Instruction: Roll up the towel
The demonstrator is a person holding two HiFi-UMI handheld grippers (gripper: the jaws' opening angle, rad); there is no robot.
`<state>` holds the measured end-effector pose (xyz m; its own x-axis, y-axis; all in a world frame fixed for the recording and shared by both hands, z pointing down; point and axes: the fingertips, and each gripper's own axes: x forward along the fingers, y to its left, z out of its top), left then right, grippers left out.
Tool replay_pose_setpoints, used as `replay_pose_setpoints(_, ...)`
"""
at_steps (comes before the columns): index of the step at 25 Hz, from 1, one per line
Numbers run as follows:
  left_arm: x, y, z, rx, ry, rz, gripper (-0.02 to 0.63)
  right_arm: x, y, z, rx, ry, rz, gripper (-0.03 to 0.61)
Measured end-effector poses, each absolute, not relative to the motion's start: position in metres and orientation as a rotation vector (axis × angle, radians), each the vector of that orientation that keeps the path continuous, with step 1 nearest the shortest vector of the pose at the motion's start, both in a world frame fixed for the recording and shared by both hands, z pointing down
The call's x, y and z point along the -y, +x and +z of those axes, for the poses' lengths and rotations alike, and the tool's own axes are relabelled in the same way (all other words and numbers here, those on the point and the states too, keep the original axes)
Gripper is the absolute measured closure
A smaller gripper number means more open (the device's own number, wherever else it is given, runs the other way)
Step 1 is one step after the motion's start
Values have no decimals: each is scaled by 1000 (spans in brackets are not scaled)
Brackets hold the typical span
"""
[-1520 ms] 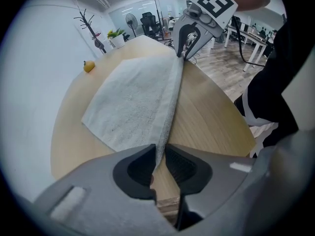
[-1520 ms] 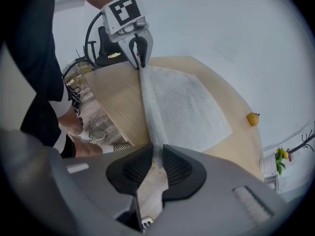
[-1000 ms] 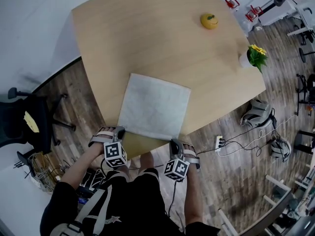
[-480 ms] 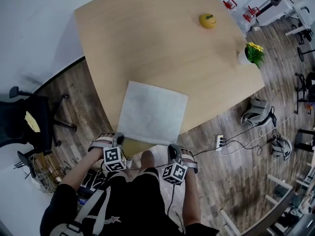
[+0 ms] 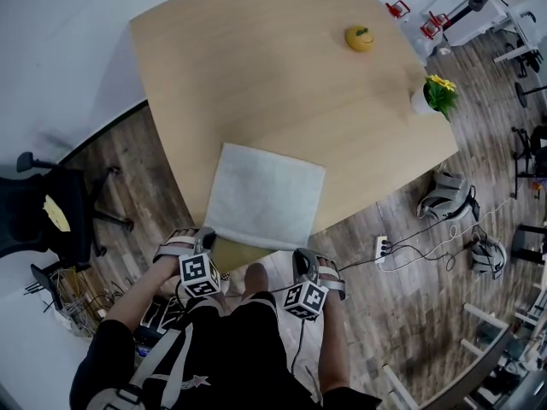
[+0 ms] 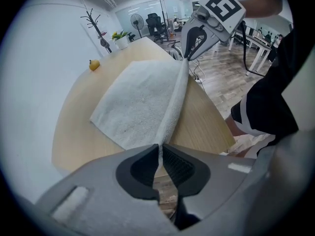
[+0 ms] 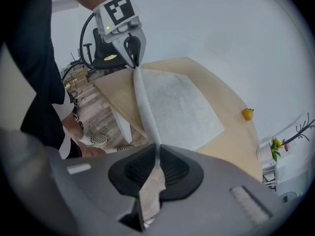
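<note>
A pale grey towel point(image 5: 265, 196) lies flat on the wooden table point(image 5: 256, 75), with its near edge at the table's front edge. My left gripper point(image 5: 208, 238) pinches the near left corner and my right gripper point(image 5: 301, 257) pinches the near right corner. The near hem runs taut between them. In the left gripper view the towel point(image 6: 138, 97) feeds into my left gripper point(image 6: 160, 154). In the right gripper view the towel point(image 7: 172, 102) enters my right gripper point(image 7: 157, 154). Both pairs of jaws have just been opening slightly, and the cloth stays pinched between the pads.
A yellow fruit point(image 5: 360, 38) sits at the table's far side, and a small pot of yellow flowers point(image 5: 436, 95) stands at its right corner. A black chair point(image 5: 51, 212) stands on the floor at the left. A power strip point(image 5: 382, 246) with cables lies on the floor at the right.
Both grippers have drawn back a little toward the person. The towel has slid with them toward the table's near edge.
</note>
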<state>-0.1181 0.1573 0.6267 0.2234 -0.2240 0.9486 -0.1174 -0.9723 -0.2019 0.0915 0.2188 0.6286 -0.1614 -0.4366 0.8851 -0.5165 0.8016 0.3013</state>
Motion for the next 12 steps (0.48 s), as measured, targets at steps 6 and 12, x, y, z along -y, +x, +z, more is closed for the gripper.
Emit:
replay_pose_setpoints(6,-161,-118,630,-277,-2405,-1900,577,-222,92,628,1789,690,144,543)
replay_pose_setpoints(12,-164,-120,631,-227,-2426,-1935,577,-226,90,635,1809,653,222,545)
